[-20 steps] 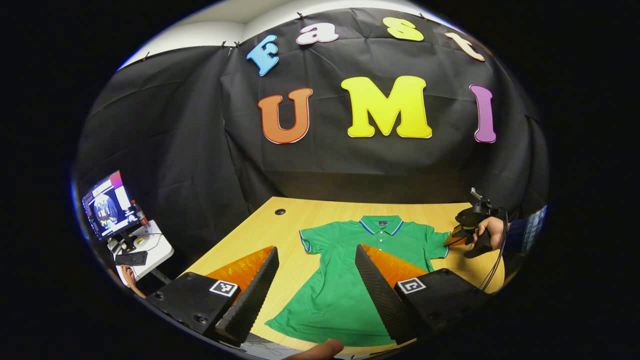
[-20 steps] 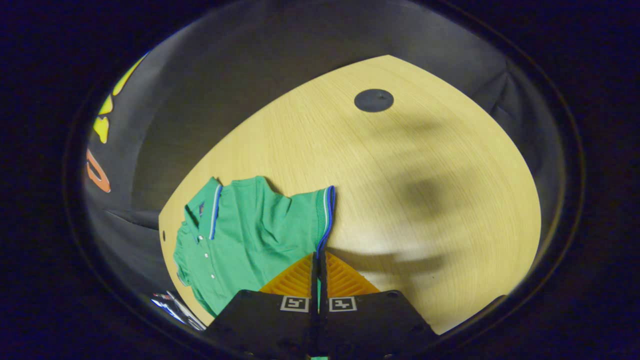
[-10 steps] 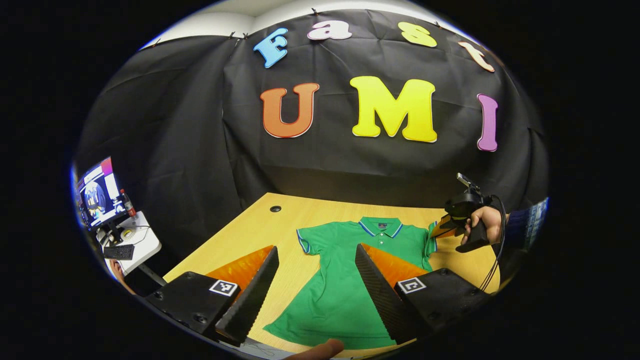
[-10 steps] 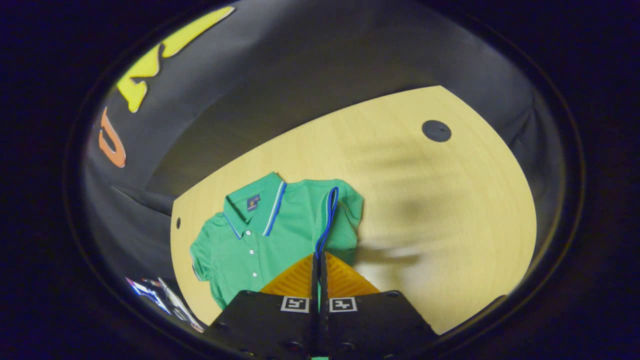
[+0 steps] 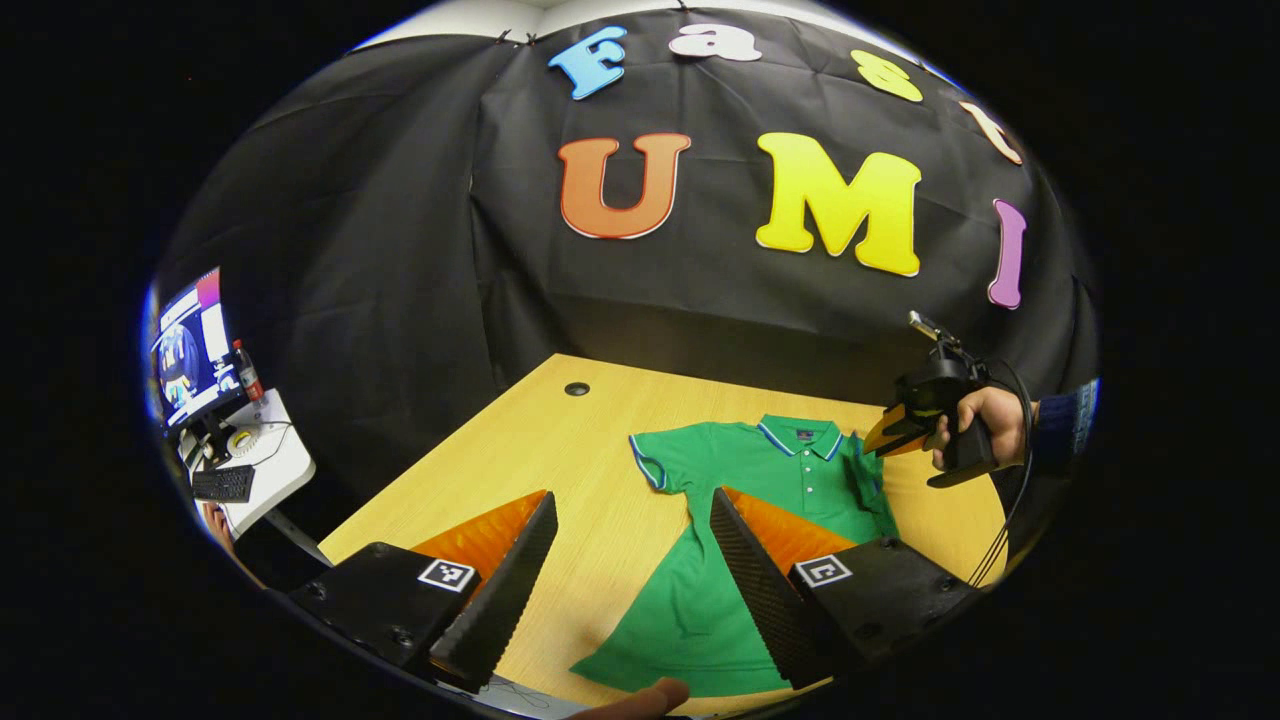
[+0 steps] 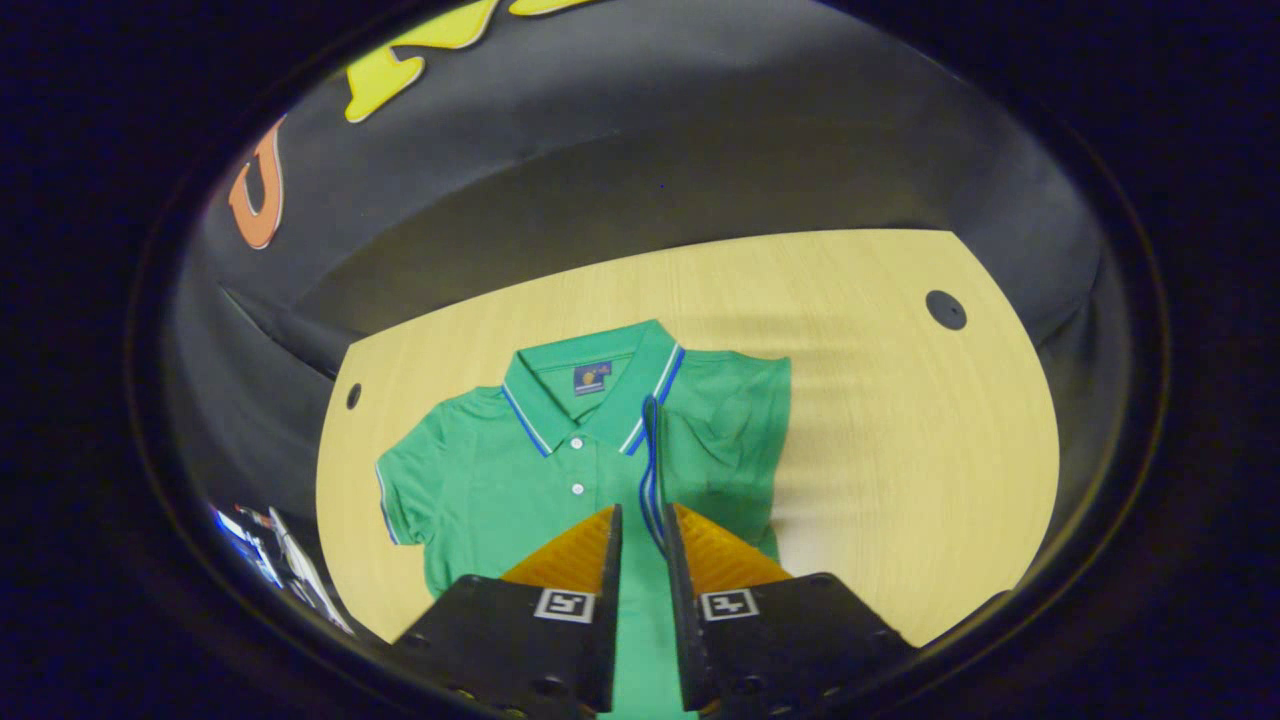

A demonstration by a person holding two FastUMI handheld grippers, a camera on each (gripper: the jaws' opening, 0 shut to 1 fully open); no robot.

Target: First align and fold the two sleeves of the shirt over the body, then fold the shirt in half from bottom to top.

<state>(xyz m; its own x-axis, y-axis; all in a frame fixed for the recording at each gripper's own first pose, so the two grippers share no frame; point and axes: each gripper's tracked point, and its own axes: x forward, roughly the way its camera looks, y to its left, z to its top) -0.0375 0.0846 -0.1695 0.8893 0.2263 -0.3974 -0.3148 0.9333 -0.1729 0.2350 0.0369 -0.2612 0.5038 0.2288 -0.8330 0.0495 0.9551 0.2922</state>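
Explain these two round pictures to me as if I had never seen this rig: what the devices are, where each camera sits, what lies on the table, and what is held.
A person holds a two-finger gripper in each hand, each carrying a forward-looking camera. In the left gripper view, the left gripper stands open above the wooden table, where a green polo shirt lies. Farther off, a hand holds the right gripper. The right gripper view looks down on the shirt: the sleeve lies folded over the body, its blue-edged cuff hanging in the narrow gap between the fingers. The other sleeve lies unfolded. Beside the table stands a monitor.
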